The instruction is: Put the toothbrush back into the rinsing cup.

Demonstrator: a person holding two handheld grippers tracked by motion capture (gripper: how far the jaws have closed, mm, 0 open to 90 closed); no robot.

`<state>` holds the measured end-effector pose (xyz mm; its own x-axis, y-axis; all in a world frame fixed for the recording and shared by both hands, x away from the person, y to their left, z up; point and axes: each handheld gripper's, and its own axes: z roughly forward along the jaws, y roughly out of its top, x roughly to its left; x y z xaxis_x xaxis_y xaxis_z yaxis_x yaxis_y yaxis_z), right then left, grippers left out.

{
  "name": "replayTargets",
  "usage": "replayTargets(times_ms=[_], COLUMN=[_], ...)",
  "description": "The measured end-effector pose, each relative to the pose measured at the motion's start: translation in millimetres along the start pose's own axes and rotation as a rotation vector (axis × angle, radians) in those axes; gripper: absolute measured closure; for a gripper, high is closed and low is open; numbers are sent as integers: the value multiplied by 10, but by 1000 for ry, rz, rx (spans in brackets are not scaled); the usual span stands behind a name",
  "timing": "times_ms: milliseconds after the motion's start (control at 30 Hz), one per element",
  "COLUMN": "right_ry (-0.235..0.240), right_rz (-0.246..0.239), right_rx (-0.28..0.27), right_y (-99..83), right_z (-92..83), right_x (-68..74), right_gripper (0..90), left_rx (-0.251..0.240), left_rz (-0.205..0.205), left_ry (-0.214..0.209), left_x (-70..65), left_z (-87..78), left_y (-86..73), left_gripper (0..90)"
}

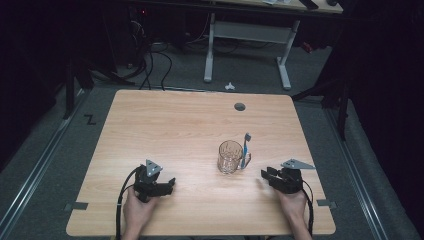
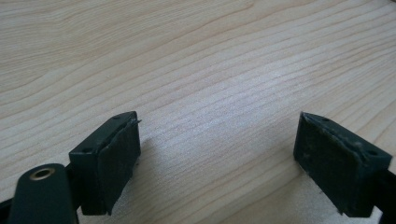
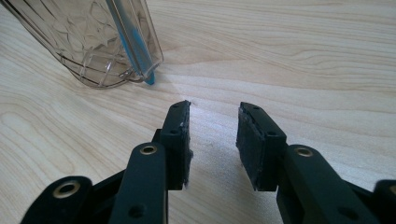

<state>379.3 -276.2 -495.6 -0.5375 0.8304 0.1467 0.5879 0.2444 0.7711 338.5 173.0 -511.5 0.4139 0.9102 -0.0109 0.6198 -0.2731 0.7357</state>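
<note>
Both grippers empty, low on the table.
At lower left, your left gripper (image 1: 169, 185) stands wide open; at centre, the glass (image 1: 229, 156) holds the toothbrush (image 1: 245, 148); at lower right, your right gripper (image 1: 265, 174) is partly open, gripping nothing.

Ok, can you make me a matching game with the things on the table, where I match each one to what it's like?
Things:
1. glass mug
2. toothbrush
3. left tool
4. right tool

What it's like:
A. blue, standing in the mug
B. jaws wide apart, nothing between them
C. clear, patterned, near the table's middle
D. jaws narrowly apart, close to the mug

Pairs: 1-C, 2-A, 3-B, 4-D
</note>
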Motion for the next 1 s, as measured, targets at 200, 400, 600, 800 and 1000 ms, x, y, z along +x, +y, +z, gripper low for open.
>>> replayTargets(times_ms=[200, 400, 600, 800, 1000], right_ry=[-10, -23, -31, -46, -58], right_rz=[-9, -27, -42, -72, -105], right_rx=[10, 18, 32, 45, 53], right_y=[-28, -38, -49, -51, -55], right_z=[38, 68, 92, 101, 110], right_x=[18, 41, 76, 110, 157], right_gripper=[642, 638, 635, 614, 549], left_rx=[0, 0, 0, 0, 0], left_rz=[0, 0, 0, 0, 1], left_ry=[0, 0, 0, 0, 0], left_x=[0, 0, 0, 0, 0], left_z=[0, 0, 0, 0, -1], left_y=[0, 0, 0, 0, -1], left_gripper=[151, 151, 151, 151, 151])
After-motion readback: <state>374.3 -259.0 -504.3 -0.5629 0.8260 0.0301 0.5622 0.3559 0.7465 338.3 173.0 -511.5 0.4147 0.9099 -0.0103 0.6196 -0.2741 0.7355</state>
